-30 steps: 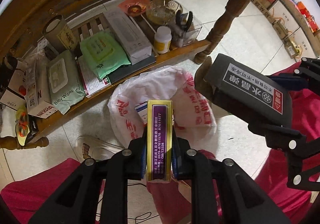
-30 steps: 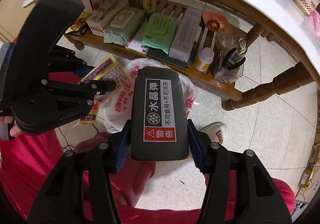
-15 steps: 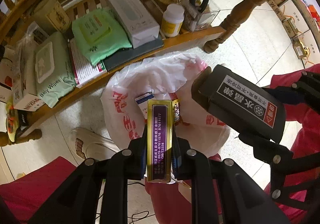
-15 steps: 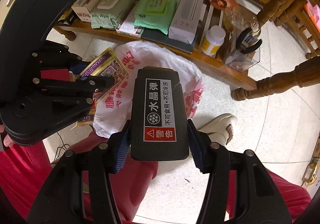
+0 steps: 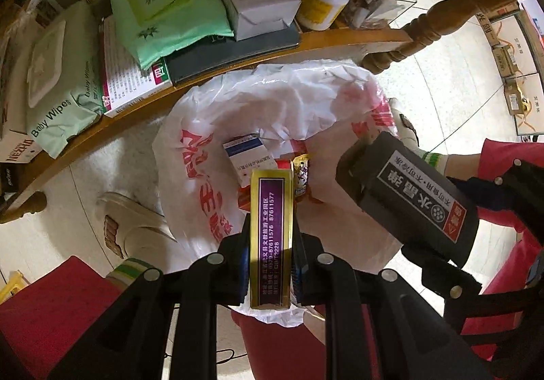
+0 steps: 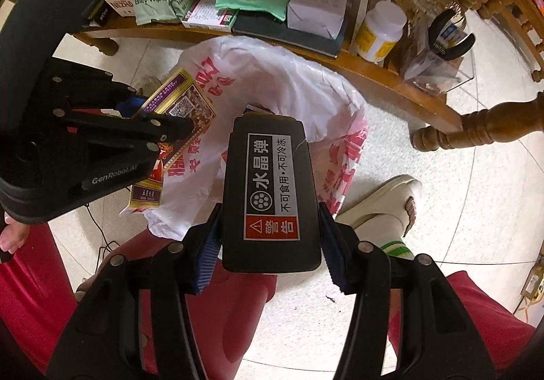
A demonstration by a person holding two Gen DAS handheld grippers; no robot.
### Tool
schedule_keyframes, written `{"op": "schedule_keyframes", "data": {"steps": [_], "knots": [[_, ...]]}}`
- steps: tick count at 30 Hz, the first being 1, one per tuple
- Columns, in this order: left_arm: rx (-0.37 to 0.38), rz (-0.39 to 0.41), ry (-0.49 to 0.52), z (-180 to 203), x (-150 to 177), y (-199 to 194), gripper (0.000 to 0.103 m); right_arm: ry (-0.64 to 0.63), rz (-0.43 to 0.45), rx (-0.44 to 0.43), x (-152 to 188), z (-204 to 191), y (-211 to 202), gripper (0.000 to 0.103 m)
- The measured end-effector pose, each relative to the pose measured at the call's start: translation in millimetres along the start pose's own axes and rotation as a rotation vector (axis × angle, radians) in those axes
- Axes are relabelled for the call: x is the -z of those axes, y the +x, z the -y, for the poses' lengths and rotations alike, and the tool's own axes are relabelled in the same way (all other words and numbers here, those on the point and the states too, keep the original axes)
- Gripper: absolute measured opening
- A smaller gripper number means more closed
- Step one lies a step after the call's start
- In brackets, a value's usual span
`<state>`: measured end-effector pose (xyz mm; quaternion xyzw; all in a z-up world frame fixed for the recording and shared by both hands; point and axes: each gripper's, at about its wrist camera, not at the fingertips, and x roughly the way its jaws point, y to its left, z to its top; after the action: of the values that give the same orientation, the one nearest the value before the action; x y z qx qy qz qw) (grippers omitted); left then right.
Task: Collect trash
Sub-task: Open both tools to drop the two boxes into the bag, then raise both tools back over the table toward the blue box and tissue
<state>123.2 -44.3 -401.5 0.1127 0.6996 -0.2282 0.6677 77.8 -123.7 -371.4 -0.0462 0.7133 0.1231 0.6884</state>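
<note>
A gold and purple box (image 5: 271, 237) is being clamped by its narrow sides in the left gripper (image 5: 270, 244), and a black box (image 6: 270, 193) with a red warning label is being gripped in the right gripper (image 6: 270, 234). Both are being held over the open white plastic bag (image 5: 272, 108), lower and closer to its mouth than a second ago. A small blue-and-white carton (image 5: 246, 155) is lying inside the bag. The wooden shelf (image 5: 340, 40) is being left behind it.

The bag (image 5: 272, 108) is thin, crinkled white plastic. The box (image 5: 271, 237) is glossy gold card; the shelf (image 6: 374, 74) is varnished wood.
</note>
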Motion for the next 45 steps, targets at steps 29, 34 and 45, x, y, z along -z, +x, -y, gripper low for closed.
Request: {"op": "schedule_keyframes", "data": {"steps": [29,34,45], "knots": [[-0.04,0.014,0.058,12.2,1.7,-2.8,0.052,0.021,0.012,-0.025,-8.1,-1.0,4.4,0.055],[-0.069,0.035,0.072,15.8,5.6,-12.5,0.053,0.018,0.032,-0.016,-5.4,-2.9,-3.9,0.061],[-0.046,0.081,-0.019,11.0,36.4,-88.3,0.074,0.0,0.168,0.008,14.4,0.8,-88.8,0.066]]}}
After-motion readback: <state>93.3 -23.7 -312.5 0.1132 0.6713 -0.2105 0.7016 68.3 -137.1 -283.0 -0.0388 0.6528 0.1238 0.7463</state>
